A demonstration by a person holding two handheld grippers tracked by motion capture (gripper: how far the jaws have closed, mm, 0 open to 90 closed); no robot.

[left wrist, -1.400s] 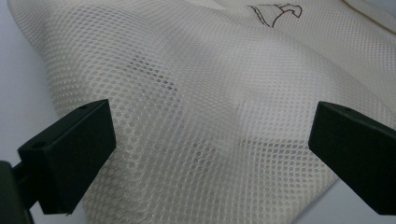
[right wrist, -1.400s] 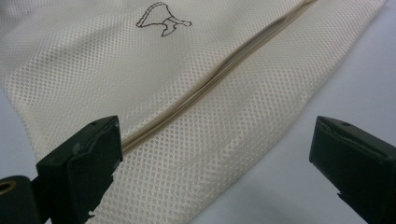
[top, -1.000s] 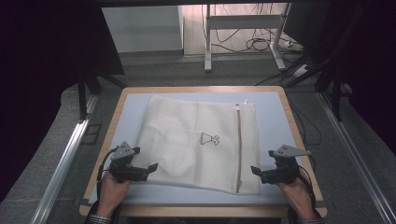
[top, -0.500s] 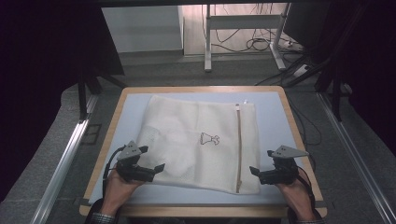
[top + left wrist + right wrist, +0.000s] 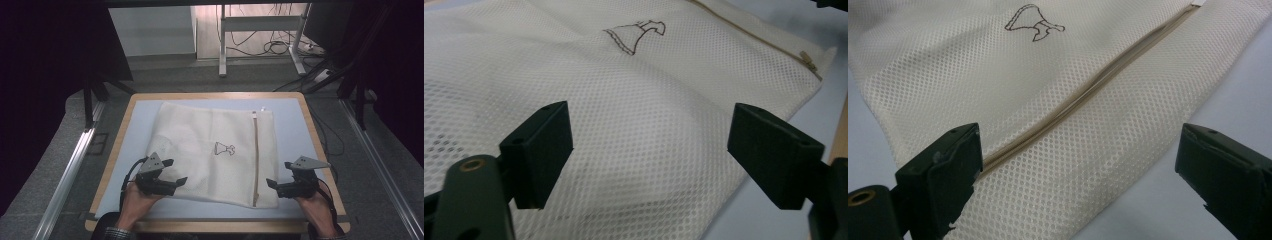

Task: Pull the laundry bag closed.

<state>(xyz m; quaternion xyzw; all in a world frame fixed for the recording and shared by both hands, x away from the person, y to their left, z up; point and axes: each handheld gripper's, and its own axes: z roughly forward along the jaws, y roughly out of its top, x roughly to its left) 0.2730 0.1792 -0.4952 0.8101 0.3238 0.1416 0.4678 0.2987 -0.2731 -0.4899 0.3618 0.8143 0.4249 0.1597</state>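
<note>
A white mesh laundry bag (image 5: 210, 135) lies flat on the pale blue table top (image 5: 142, 125). It has a small dress logo (image 5: 225, 149) and a tan zipper (image 5: 256, 155) down its right side. My left gripper (image 5: 176, 171) hovers over the bag's near left corner. Its jaws have just been closing a little but still stand apart, with mesh (image 5: 649, 65) under the gap and the pads off it (image 5: 651, 130). My right gripper (image 5: 279, 174) is open at the bag's near right corner. Its jaws (image 5: 1078, 155) straddle the near end of the zipper (image 5: 1088, 97).
The table has a wooden rim (image 5: 220, 226) at the front. Metal rails run along the left (image 5: 70, 170) and right (image 5: 380, 170). A desk frame with cables (image 5: 260, 35) stands beyond the far edge. Bare blue surface shows left and right of the bag.
My left gripper has moved right and slightly forward, from beside the bag onto its near left corner, and its jaws look a little narrower. The right gripper has stayed put.
</note>
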